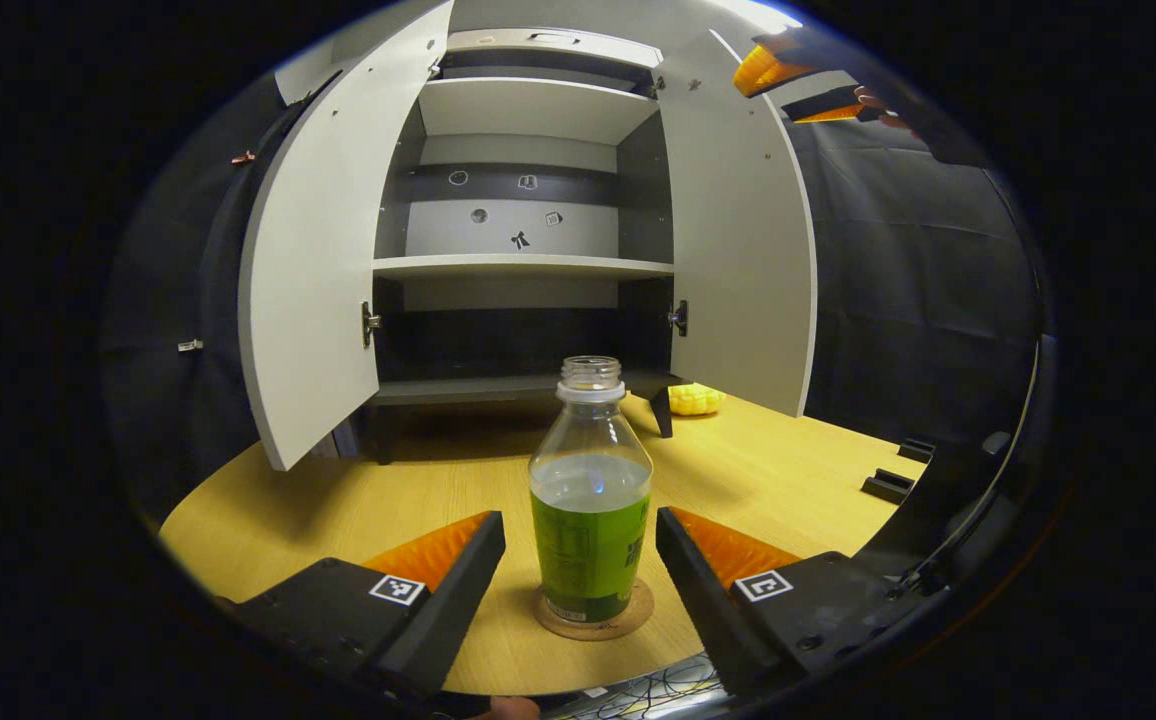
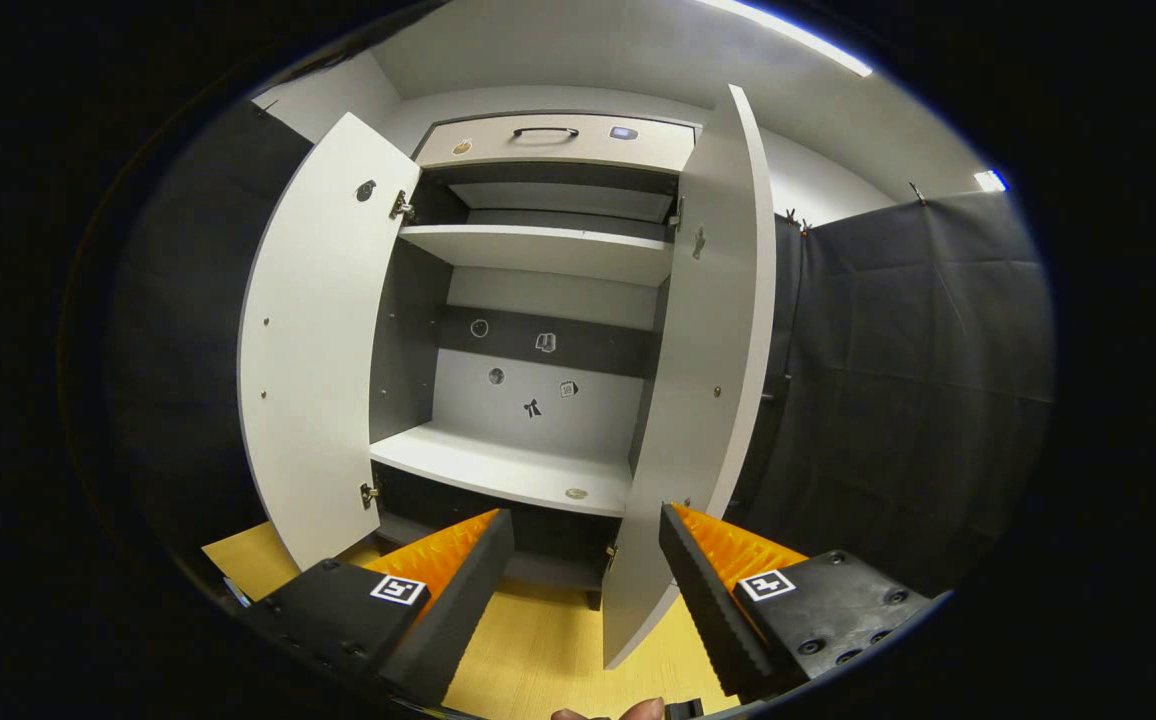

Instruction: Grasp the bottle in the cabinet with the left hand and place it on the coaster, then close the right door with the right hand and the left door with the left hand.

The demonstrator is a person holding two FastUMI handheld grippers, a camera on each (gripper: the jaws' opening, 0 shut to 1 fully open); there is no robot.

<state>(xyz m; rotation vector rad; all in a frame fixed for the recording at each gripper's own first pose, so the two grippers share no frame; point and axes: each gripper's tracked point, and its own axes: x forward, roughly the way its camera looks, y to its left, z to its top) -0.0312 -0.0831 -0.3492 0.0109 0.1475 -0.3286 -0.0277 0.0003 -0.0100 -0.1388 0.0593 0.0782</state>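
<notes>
Looking along my left claw point(image 1: 580, 545), I see the bottle point(image 1: 590, 500) standing upright on the coaster point(image 1: 594, 612), dead ahead between my two fingers, its long axis vertical and its cap off. That claw is spread wide; neither finger touches the bottle, with bare bench point(image 1: 338, 500) showing on both sides of it. The bottle's part of the task looks done to me.

Beyond it the cabinet point(image 1: 528, 260) stands with both doors swung out: the left door point(image 1: 308, 290) on that side, the right door point(image 1: 738, 270) on the other. A yellow corn-like toy point(image 1: 696, 399) lies by the cabinet's foot.

My right claw point(image 2: 586, 570) is high and close to the cabinet, and it is the nearer one to the right door point(image 2: 708, 380), whose free edge rises tall and upright just ahead, a little right of the claw's middle. This claw too is gaping, holding nothing. Whether the right finger already brushes the door's lower corner I cannot quite tell from the curved view; it seems just short of it. I judge the next move is a push on that door's outer face, swinging it leftward toward the shelves point(image 2: 508, 470).
</notes>
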